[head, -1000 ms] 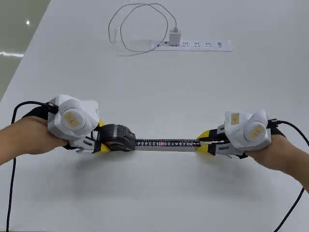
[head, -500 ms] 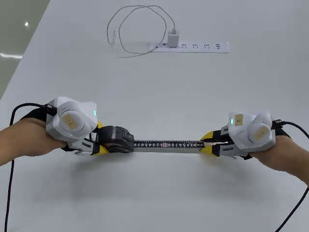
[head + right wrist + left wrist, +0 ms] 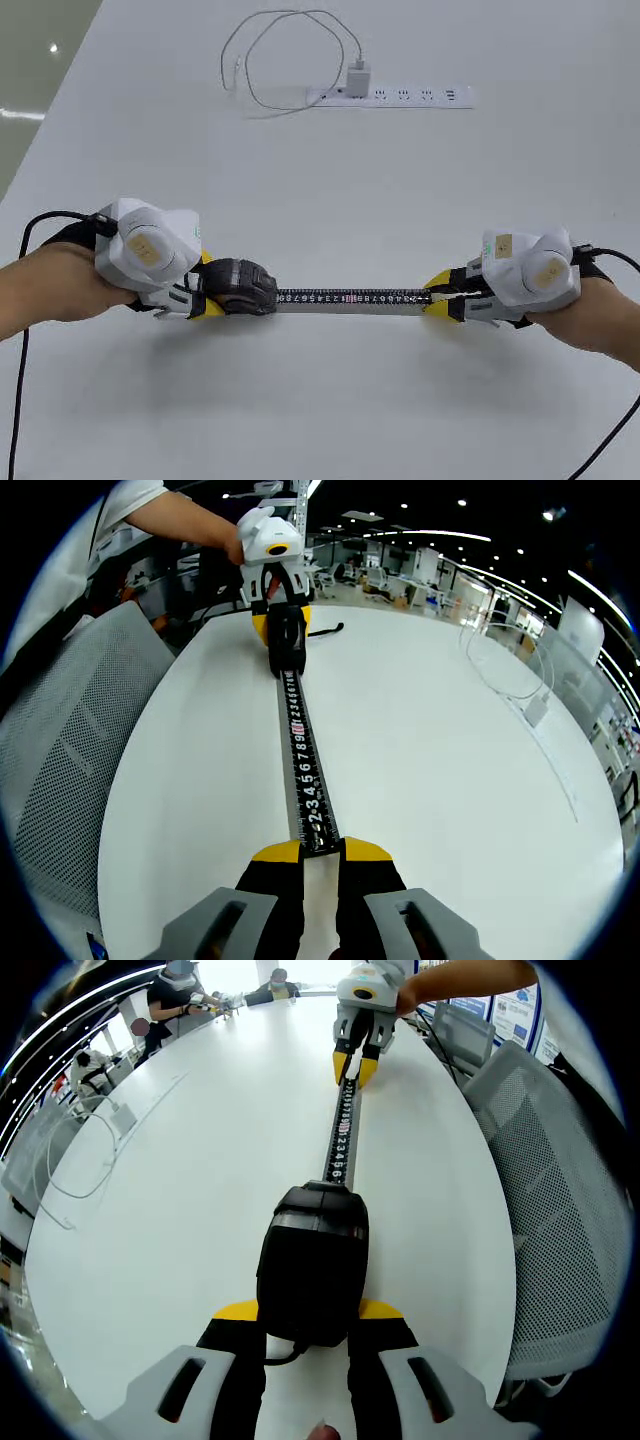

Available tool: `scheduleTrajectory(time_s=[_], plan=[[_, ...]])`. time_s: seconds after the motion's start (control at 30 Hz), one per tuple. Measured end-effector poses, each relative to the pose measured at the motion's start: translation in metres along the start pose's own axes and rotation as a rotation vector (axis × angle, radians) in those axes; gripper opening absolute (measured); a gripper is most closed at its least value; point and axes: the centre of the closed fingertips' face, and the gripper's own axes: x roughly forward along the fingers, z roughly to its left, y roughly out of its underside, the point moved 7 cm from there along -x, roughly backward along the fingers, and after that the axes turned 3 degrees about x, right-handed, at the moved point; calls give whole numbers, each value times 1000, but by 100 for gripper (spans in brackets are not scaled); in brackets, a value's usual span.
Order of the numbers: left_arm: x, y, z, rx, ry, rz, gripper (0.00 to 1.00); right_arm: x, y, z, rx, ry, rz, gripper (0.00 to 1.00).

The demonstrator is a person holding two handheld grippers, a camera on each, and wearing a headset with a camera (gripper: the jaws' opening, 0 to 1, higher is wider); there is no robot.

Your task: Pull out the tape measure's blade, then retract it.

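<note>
Left gripper [image 3: 205, 300]: jaws closed on the black tape measure case [image 3: 313, 1265], clamping it from both sides, with the yellow tips against its rear half.
Right gripper [image 3: 437, 297]: jaws pressed together on the free end of the blade [image 3: 303, 765] — pinching it just past the lowest numbers.
Blade span: drawn out straight between the two grippers, printed face up, low over the white table [image 3: 350, 190]; whether it touches the surface cannot be told.
Case position: at the left end of the span, near the table's front edge.
Hands: left hand [image 3: 70, 285] and right hand [image 3: 590, 318] each grip a tool, black cables trailing behind.
Far side: a white power strip [image 3: 410, 96] with a charger [image 3: 359, 76] plugged in and a thin looped cable [image 3: 262, 100] — well apart from the grippers.
Beside the table: a grey mesh chair [image 3: 560, 1190].
</note>
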Motion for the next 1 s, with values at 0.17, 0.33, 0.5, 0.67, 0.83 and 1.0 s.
scheduleTrajectory(time_s=[0.17,0.33,0.5,0.67,0.83,1.0], plan=[[0,0,0,0,0,0,26,-6,9,-3,4,5,11,7],[0,0,0,1,1,0,26,-11,13,-3,5,9,17,7],[0,0,0,1,1,0,26,-13,15,-3,6,11,22,7],[0,0,0,2,0,-1,26,-17,17,-4,8,15,29,7],[0,0,0,2,1,-1,26,-24,21,-5,12,22,41,7],[0,0,0,3,1,-2,26,-28,23,-5,15,26,49,7]])
